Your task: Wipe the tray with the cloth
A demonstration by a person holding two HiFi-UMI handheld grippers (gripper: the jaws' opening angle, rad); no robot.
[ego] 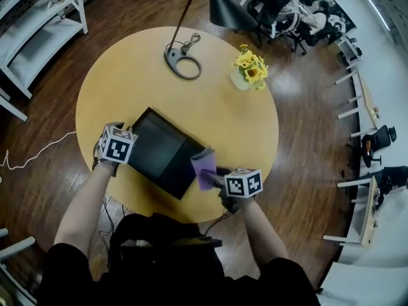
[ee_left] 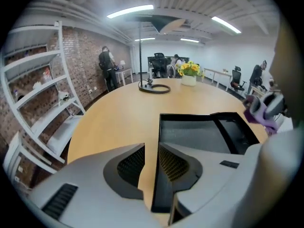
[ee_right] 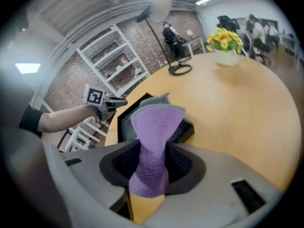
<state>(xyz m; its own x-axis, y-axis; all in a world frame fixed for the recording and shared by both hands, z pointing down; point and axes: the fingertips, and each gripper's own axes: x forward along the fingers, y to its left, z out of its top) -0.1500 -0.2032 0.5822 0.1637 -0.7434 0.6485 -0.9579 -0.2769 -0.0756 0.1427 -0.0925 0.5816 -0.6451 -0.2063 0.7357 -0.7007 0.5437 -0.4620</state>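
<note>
— Where's the tray [ego: 159, 152]?
— On the round table [ego: 127, 75], right in front of me. My left claw [ee_left: 152, 151] straddles its rim with the jaws apart, and a gap shows on the outer side, so I'm not pinching it.
— And the cloth [ee_right: 154, 127]?
— It's pinched in my right claw [ee_right: 152, 148], at the tray's opposite corner.
— How far along?
— Early, I'd judge. The cloth isn't down on the tray's floor and no wiped streak shows, so the wiping is all still to do.

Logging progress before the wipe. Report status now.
Left gripper open, tray rim between jaws. Right gripper shut on purple cloth, at tray's corner. Flowers, lamp base well apart.
</note>
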